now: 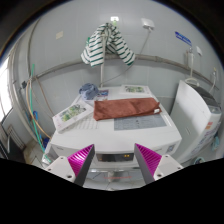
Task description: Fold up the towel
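A reddish-brown towel (124, 107) lies folded in a long strip on top of a white washing machine (120, 135), beyond my fingers. My gripper (112, 163) is open and empty, its pink pads (79, 160) spread wide apart in front of the machine's front edge, well short of the towel. Nothing is between the fingers.
A green-and-white striped garment (108, 44) hangs on the wall behind. A printed paper (71, 114) lies at the left of the machine top, a blue item (90, 92) behind it. A white appliance (198, 110) stands at the right. Green hoses (33, 95) run at the left.
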The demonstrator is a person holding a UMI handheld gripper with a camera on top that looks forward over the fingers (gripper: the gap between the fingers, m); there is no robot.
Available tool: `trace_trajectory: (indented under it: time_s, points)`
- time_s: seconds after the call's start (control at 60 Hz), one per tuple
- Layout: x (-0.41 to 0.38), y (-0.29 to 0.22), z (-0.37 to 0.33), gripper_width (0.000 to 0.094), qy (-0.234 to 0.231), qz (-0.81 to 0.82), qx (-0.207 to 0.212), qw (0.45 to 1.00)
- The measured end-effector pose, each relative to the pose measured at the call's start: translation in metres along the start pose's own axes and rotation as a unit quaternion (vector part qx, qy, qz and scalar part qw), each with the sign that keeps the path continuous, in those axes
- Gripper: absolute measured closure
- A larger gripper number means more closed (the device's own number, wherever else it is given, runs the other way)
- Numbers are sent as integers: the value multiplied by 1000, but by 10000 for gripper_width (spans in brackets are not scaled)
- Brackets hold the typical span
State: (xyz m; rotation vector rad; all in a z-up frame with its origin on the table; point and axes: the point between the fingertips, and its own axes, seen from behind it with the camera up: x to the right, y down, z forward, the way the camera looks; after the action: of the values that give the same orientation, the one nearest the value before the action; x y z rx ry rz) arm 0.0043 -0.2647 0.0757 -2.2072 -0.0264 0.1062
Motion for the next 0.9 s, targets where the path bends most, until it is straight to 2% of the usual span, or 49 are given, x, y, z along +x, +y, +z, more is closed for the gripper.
trace_trajectory:
  time_s: [0.133,0.283,0.4,0.483,0.533,0.567,0.6,0.667,0.833,0.9]
  points:
    - [-56,-18,37,99,-22,-35,-3,999]
    - [-98,-56,114,101,-60,-81,9,995]
    - [-114,-71,176,99,-67,-111,1,992]
    - [-109,-73,217,135,-57,-135,-8,989]
    - [-102,-69,235,200,-48,-146,-20,988]
    - [-98,-62,245,368,-45,-147,-33,988]
    - [-103,-66,249,536,-60,-131,-24,989]
    - [-81,-73,254,873,-27,-130,-17,991]
    - [-82,-73,255,923,-30,-133,-10,991]
    - [-87,-81,254,924,-47,-117,-10,992]
